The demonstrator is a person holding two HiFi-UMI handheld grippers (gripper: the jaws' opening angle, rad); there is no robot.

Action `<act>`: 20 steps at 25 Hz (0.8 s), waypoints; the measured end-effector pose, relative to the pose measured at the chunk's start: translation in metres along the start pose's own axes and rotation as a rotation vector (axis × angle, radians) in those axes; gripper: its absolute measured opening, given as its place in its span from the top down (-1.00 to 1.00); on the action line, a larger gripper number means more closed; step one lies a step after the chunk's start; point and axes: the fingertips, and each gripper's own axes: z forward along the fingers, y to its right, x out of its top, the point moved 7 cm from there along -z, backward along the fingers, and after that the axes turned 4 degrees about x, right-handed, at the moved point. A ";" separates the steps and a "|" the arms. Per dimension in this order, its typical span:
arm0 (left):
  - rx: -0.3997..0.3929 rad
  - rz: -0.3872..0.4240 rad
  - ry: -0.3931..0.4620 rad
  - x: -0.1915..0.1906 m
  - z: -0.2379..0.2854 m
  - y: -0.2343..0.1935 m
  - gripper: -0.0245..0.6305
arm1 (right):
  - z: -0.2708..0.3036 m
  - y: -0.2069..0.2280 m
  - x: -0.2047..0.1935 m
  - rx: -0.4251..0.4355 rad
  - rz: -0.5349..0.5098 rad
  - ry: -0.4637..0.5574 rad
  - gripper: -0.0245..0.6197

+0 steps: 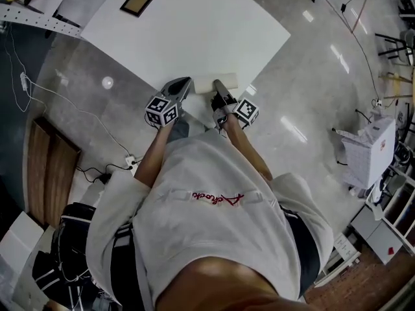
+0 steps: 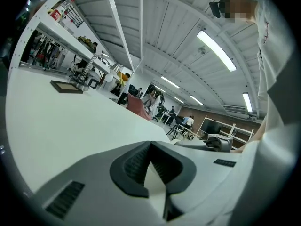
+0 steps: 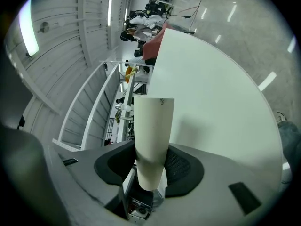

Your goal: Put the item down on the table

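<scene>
A cream cardboard tube (image 3: 151, 135) sticks out forward from my right gripper (image 3: 151, 163), whose dark pads are shut on its lower part. In the head view the tube (image 1: 205, 84) lies crosswise just over the near edge of the white table (image 1: 194, 24), with the right gripper (image 1: 220, 89) at its right end. My left gripper (image 1: 184, 85) is close to the tube's left end, low over the same edge. In the left gripper view its pads (image 2: 136, 164) meet at the tips, shut on nothing.
A dark-framed flat panel (image 1: 139, 0) lies at the table's far side, also seen as the panel (image 2: 66, 86). Wooden boards (image 1: 55, 170) and cables lie on the floor at the left. A white box (image 1: 369, 148) stands at the right.
</scene>
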 end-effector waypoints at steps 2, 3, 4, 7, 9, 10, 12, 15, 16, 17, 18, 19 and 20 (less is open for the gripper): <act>0.003 -0.007 -0.008 -0.004 -0.003 0.000 0.88 | -0.003 0.003 -0.004 -0.003 0.006 -0.001 0.38; 0.005 -0.009 -0.011 -0.006 -0.004 -0.001 0.88 | -0.004 0.005 -0.007 -0.007 0.009 -0.002 0.38; 0.007 -0.012 -0.013 -0.008 -0.005 -0.001 0.88 | -0.006 0.007 -0.009 -0.016 0.014 -0.004 0.38; 0.011 -0.018 -0.020 -0.014 -0.008 -0.001 0.88 | -0.013 0.014 -0.015 -0.033 0.032 -0.005 0.38; 0.012 -0.023 -0.023 -0.017 -0.010 -0.001 0.88 | -0.016 0.016 -0.018 -0.038 0.030 -0.008 0.38; 0.013 -0.025 -0.024 -0.019 -0.010 -0.001 0.88 | -0.017 0.017 -0.019 -0.042 0.031 -0.010 0.38; 0.017 -0.026 -0.025 -0.021 -0.012 0.001 0.88 | -0.019 0.019 -0.020 -0.050 0.033 -0.014 0.38; 0.022 -0.028 -0.025 -0.022 -0.014 0.003 0.88 | -0.018 0.021 -0.018 -0.053 0.038 -0.012 0.38; 0.025 -0.028 -0.023 -0.022 -0.014 0.004 0.88 | -0.015 0.022 -0.017 -0.051 0.040 -0.013 0.38; 0.027 -0.028 -0.021 -0.021 -0.015 0.004 0.88 | -0.012 0.023 -0.015 -0.048 0.041 -0.013 0.38; 0.030 -0.029 -0.020 -0.021 -0.016 0.004 0.88 | -0.008 0.024 -0.014 -0.043 0.042 -0.011 0.38; 0.032 -0.029 -0.018 -0.022 -0.017 0.004 0.88 | -0.003 0.023 -0.012 -0.040 0.042 -0.009 0.38; 0.034 -0.030 -0.017 -0.022 -0.017 0.004 0.88 | 0.001 0.022 -0.010 -0.036 0.042 -0.006 0.38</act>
